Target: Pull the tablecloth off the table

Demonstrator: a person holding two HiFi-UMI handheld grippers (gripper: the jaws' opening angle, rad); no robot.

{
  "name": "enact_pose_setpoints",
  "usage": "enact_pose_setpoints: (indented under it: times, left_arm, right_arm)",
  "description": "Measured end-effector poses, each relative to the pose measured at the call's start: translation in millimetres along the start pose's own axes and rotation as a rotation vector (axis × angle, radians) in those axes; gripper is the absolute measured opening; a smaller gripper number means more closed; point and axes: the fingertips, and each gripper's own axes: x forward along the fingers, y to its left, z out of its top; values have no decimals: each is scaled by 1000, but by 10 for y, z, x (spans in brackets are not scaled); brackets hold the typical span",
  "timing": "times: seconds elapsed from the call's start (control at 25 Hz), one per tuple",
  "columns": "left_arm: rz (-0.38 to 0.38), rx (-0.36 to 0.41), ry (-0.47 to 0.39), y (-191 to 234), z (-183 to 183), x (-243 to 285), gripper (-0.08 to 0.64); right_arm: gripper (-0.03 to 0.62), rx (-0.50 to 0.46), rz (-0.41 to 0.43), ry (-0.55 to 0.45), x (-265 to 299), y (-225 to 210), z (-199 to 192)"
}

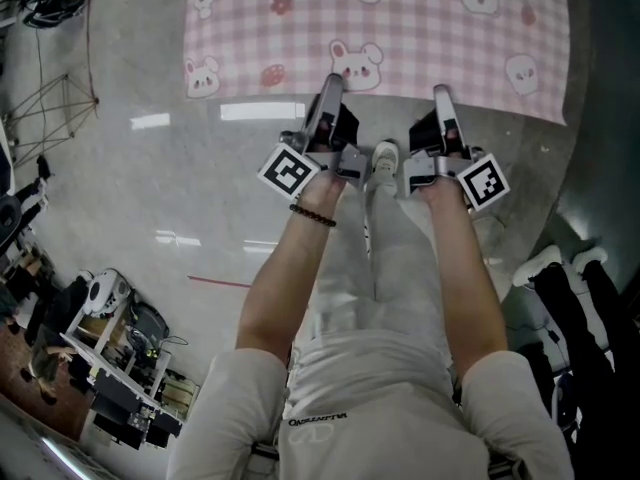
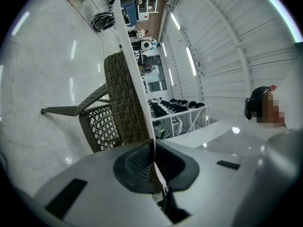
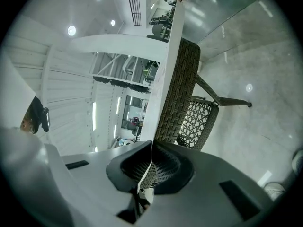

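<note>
The pink checked tablecloth (image 1: 400, 38), printed with white rabbits, lay flat and smooth across the upper part of the frame. The left gripper (image 1: 329, 86) and the right gripper (image 1: 441, 96) each pinched its near edge, so I judged most of the pulling remained.

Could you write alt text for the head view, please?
Looking down from a person's head: the left gripper and right gripper, grey two-jaw tools, pinch the near edge of a pink checked tablecloth printed with white rabbits. Below lies a glossy grey floor.
</note>
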Motion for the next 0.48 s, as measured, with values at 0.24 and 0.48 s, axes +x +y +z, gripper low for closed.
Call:
enact_pose_setpoints:
  times: [0.24,0.48]
  left_arm:
    - [1,19,5,-13,-6,5,3]
    - [17,15,6,-41,0,-4,3]
  right_arm:
    - [11,10,-2,9,-1,-10,6]
    - [11,24,-6,22,1,37,15]
